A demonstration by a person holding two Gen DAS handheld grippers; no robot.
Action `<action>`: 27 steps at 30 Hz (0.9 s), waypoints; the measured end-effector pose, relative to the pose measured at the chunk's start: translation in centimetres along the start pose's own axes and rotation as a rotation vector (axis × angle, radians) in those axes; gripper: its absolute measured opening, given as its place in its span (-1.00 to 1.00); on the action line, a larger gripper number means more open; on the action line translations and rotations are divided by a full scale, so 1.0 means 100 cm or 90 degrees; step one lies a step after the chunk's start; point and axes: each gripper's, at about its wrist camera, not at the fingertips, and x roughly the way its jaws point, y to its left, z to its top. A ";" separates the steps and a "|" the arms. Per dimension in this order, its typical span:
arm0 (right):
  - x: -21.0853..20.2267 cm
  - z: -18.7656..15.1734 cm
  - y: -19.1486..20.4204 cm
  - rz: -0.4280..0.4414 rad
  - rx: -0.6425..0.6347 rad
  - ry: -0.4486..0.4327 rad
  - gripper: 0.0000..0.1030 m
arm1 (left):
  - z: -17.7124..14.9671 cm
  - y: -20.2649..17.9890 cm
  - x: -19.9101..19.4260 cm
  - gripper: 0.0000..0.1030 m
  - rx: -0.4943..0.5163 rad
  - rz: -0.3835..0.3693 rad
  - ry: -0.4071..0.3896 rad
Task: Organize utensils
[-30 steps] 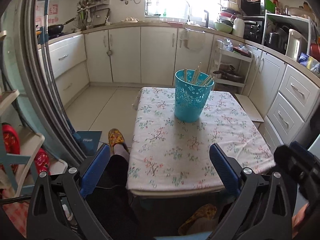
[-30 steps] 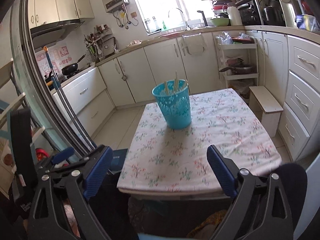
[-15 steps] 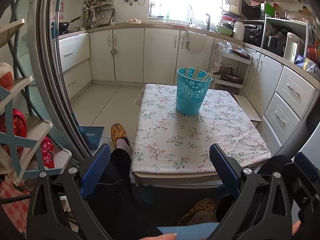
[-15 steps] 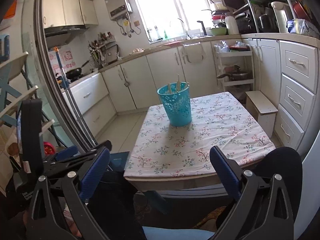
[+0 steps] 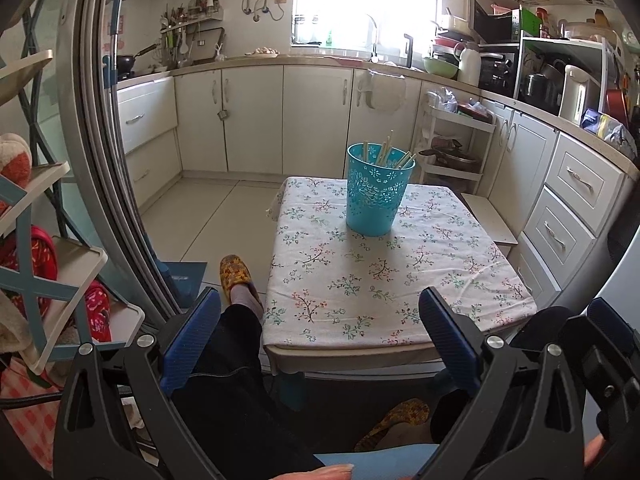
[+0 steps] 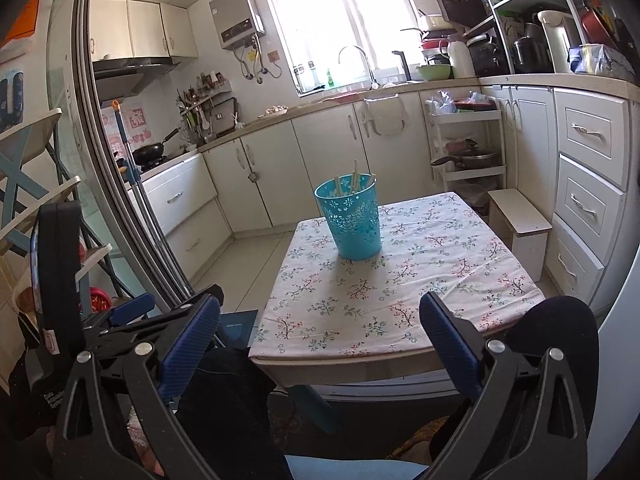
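A turquoise perforated bin (image 5: 378,190) stands on the far half of a small table with a floral cloth (image 5: 384,280). Several pale chopsticks (image 5: 386,152) stick up out of it. It also shows in the right wrist view (image 6: 354,222) with the chopsticks (image 6: 354,176) inside. My left gripper (image 5: 320,334) is open and empty, held low in front of the table's near edge, over the person's lap. My right gripper (image 6: 320,334) is open and empty, also short of the near edge, with the left gripper's body (image 6: 132,332) beside it.
White cabinets (image 5: 316,116) and a cluttered counter run along the back and right. A white rack (image 5: 452,148) and a low stool (image 6: 520,220) stand right of the table. A door frame (image 5: 108,184) and shelf (image 5: 52,280) are at left. The person's legs and slippers (image 5: 236,276) lie under the table.
Both grippers have drawn back from the table and tilted up, so the bin looks farther and more of the room shows. Both stayed open and empty.
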 end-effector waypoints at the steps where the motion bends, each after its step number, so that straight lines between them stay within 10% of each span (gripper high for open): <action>1: 0.000 0.000 0.000 -0.001 0.001 0.001 0.86 | 0.000 0.000 0.000 0.85 0.000 0.000 -0.001; 27: -0.006 -0.004 0.002 -0.012 -0.005 0.006 0.86 | -0.002 0.001 -0.007 0.85 0.004 0.005 -0.011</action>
